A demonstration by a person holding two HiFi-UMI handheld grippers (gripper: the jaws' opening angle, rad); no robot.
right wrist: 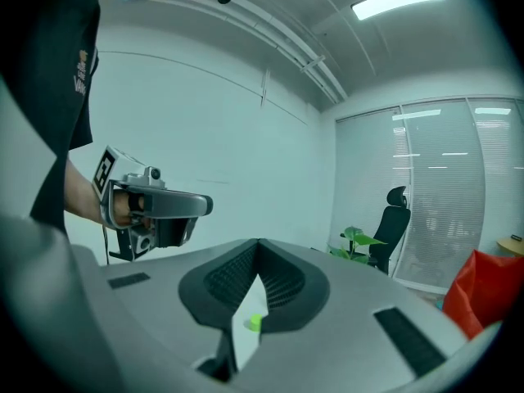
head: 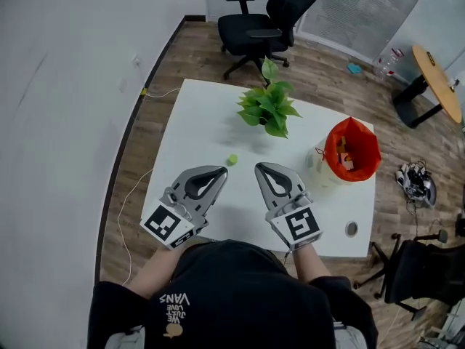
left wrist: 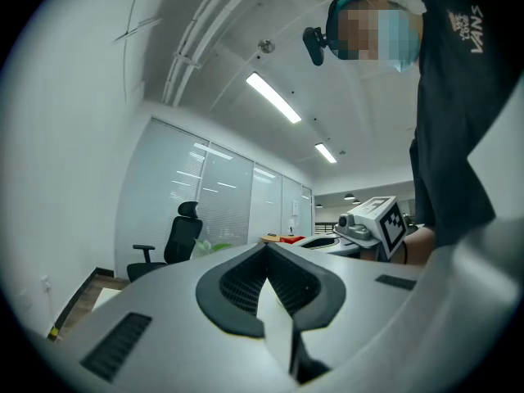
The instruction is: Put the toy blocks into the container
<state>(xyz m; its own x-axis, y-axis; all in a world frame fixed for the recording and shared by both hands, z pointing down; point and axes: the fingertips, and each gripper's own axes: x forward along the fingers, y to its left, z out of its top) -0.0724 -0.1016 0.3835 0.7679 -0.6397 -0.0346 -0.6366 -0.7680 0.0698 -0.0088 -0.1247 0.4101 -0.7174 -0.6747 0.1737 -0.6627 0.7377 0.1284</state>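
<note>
Left hand-held gripper (head: 216, 173) and right hand-held gripper (head: 263, 169) hover, jaws together and empty, over the surface (head: 196, 122); green toy block (head: 232, 160) lies at twelve o'clock, red-lined container (head: 368, 141) at three o'clock.

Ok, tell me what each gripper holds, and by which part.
Nothing: left gripper and right gripper are both shut empty; the green block lies on the table ahead, untouched.

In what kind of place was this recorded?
Probably an office: a black swivel chair beyond the white table, a glass partition with blinds, and strip lights on the ceiling.
</note>
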